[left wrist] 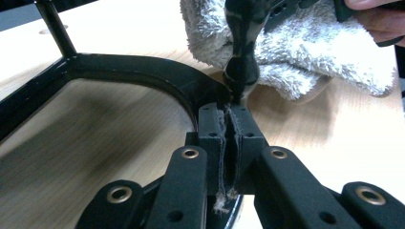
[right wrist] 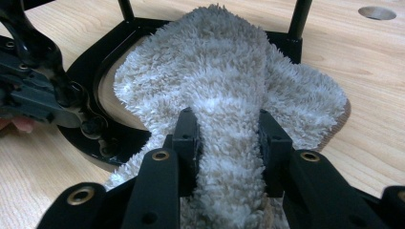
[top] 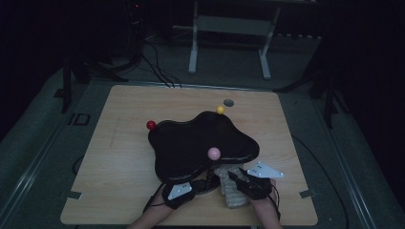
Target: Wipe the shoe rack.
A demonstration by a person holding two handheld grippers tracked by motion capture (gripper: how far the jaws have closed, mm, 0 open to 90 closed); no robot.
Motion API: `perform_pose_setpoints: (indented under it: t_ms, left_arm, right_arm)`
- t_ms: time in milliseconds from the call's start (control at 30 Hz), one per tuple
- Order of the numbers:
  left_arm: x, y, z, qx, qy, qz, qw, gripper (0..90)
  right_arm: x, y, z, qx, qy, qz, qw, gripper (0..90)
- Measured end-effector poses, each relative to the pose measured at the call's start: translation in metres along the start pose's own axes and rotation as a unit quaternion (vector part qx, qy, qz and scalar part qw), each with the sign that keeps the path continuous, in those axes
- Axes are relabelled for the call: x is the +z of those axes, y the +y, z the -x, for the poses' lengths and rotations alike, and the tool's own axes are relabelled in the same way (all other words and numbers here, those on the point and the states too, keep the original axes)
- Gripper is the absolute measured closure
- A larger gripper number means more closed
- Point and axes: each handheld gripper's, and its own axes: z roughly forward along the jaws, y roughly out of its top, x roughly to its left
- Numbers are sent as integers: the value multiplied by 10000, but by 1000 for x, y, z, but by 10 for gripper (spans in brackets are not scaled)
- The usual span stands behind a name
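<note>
I see a dim room around a light wooden table [top: 124,157]. Grey carpet floor [top: 229,67] lies beyond, crossed by dark cables [top: 160,69]. A white metal frame [top: 229,28] stands at the back, with dark stand legs [top: 67,81] at either side
</note>
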Motion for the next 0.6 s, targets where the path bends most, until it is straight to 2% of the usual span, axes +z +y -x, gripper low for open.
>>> perform_pose_setpoints:
  t_ms: [33,67,133,167,233,267,300,333,367,400,533,600]
  left_arm:
    - [-5,-3,17,-1124,309,11,9932,833]
    - [-11,-4,17,-1166,508,0,9919,828]
    - [-18,-6,15,-1210,341,57,9921,824]
    - [-25,-7,15,-1256,611,43,9902,809]
    - [-38,-10,10,-1418,705,82,9873,756]
    - [-46,-13,6,-1558,716,79,9852,698]
    - [-51,-15,3,-1666,586,91,9842,598]
    - [-55,-17,0,-1712,521,101,9838,598]
    - [-60,-20,-3,-1833,474,152,9818,568]
    - [-68,-25,-22,-980,567,107,9935,508]
    - [-86,-34,-38,-1158,863,207,9893,467]
    - [-94,-38,-50,-1257,1132,264,9852,453]
  right_arm:
    - [-1,0,0,-10,-7,11,10000,674]
    - [-2,1,1,3,-8,18,10000,674]
    - [-4,1,2,12,-12,37,10000,674]
    - [-5,1,2,14,-9,48,10000,674]
    - [-7,1,2,17,-8,72,10000,674]
    - [-8,1,2,23,6,73,10000,674]
    - [-10,1,0,0,24,81,10000,673]
    - [-10,1,0,0,24,81,10000,673]
    - [-11,1,0,-8,38,91,10000,674]
    - [-13,2,-3,-22,64,117,9999,674]
    - [-15,3,-7,-33,108,145,9998,673]
    - [-16,4,-9,-43,142,179,9997,674]
